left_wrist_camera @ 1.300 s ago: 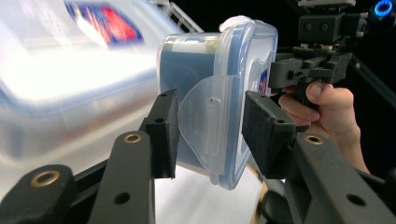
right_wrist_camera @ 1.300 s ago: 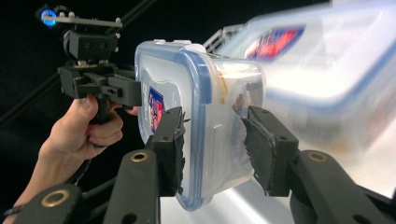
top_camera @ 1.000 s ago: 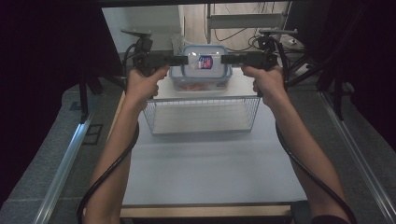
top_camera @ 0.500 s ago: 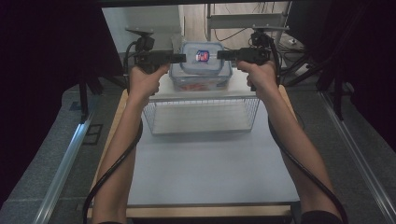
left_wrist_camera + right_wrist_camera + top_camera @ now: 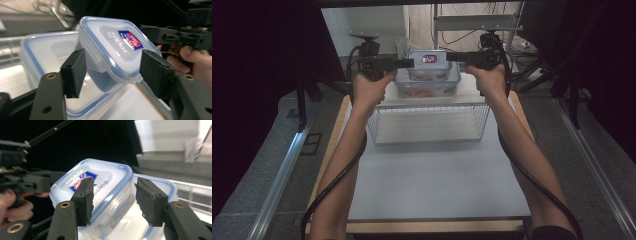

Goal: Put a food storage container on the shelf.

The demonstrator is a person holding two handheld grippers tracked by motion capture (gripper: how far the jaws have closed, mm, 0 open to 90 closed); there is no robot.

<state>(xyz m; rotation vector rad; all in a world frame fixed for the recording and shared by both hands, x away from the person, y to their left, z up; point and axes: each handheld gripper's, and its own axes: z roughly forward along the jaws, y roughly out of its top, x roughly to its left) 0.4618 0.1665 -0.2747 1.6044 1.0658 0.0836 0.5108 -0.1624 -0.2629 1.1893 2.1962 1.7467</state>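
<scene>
Lifted higher, small container [image 5: 117,52] bears red-blue label [image 5: 131,39].

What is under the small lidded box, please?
The small box sits above a larger box with a blue-edged lid, tilted in the left gripper view. Reddish contents show through the larger box's wall in the high view; what they are cannot be told.

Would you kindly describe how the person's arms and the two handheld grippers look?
Both forearms are bare, with a dark sleeve edge showing at the right arm's lower end. The left gripper and right gripper are black, each trailing a thick black cable along the arm. Their jaws are flat black bars with brass-coloured rivets, ending in rough, rectangular black foam pads.
</scene>
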